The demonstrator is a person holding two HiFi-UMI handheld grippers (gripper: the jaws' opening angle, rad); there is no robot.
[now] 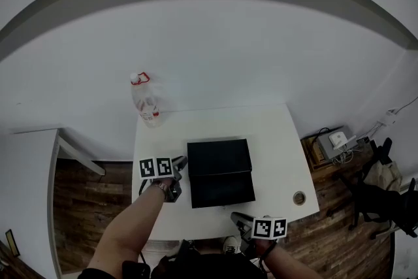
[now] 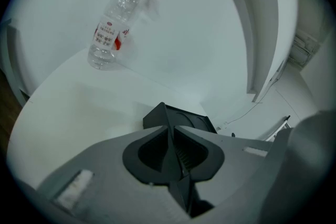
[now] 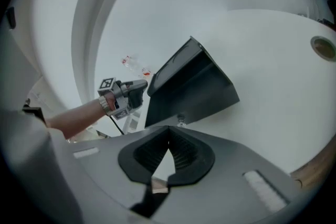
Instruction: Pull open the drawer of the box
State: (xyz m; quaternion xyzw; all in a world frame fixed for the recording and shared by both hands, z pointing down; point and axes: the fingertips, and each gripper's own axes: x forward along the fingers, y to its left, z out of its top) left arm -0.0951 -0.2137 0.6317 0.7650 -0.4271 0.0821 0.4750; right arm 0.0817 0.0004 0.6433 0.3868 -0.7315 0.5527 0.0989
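Observation:
A flat black box (image 1: 220,172) lies in the middle of the white table (image 1: 274,134). Its dark front face (image 3: 191,84) carries a small silver knob (image 3: 181,121). My right gripper (image 1: 238,216) sits at the table's front edge just short of that face; in the right gripper view its tips (image 3: 169,132) meet, with the knob slightly beyond and right of them, not gripped. My left gripper (image 1: 180,163) rests beside the box's left side, jaws together (image 2: 171,126) and empty, a box corner (image 2: 181,117) just ahead. It also shows from the right gripper view (image 3: 131,93).
A clear plastic bottle (image 1: 147,101) with a red cap ring stands at the table's back left corner (image 2: 113,34). A round cable hole (image 1: 299,197) is near the front right edge. A second white surface (image 1: 26,173) lies left; electronics and cables (image 1: 336,140) sit on the floor right.

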